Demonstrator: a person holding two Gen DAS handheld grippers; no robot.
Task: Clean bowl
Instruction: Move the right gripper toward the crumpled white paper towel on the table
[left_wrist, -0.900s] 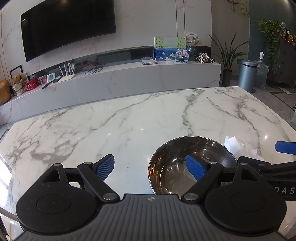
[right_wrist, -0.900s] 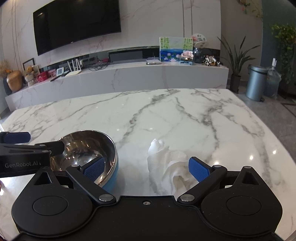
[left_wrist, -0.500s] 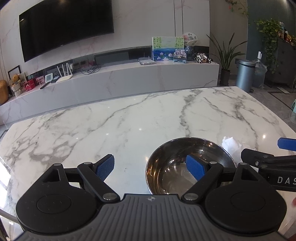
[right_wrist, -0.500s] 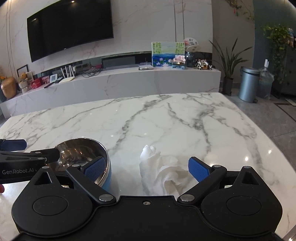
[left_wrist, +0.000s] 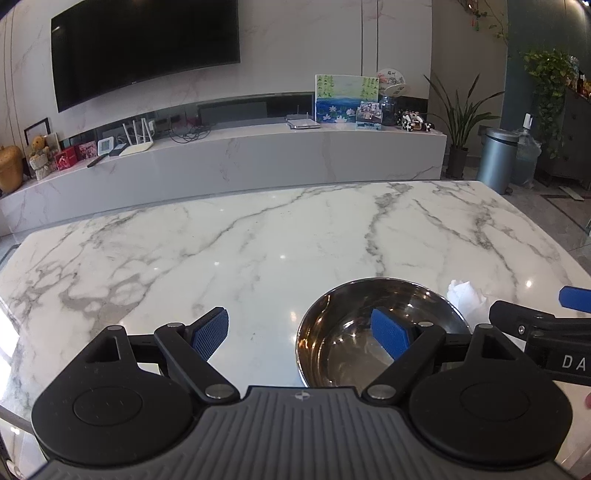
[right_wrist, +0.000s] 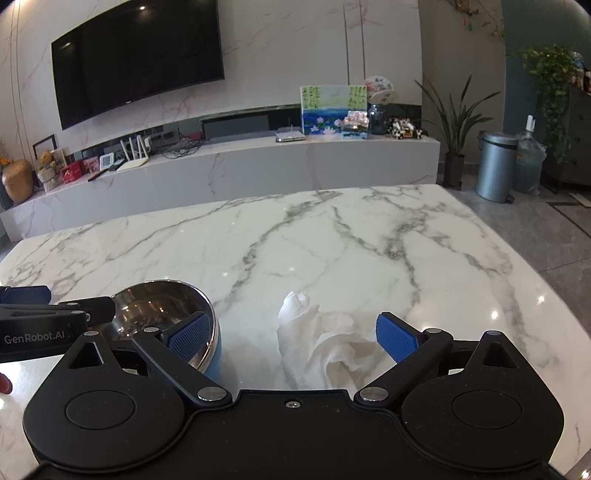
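Steel bowl (left_wrist: 380, 332) shiny inside, blue outside, upright on marble table (left_wrist: 258, 251).

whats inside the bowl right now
The bowl shows bare shiny steel with reflections only. The left tool has one finger over the inside, and its body hides the near part.

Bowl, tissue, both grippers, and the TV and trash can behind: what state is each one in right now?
Bowl: upright on the marble table, holds no tissue.
Tissue: crumpled, lying on the table beside the bowl, not gripped.
Left gripper: open, right finger over the bowl.
Right gripper: open, fingers either side of the tissue.
TV: screen dark.
Trash can: lid closed.
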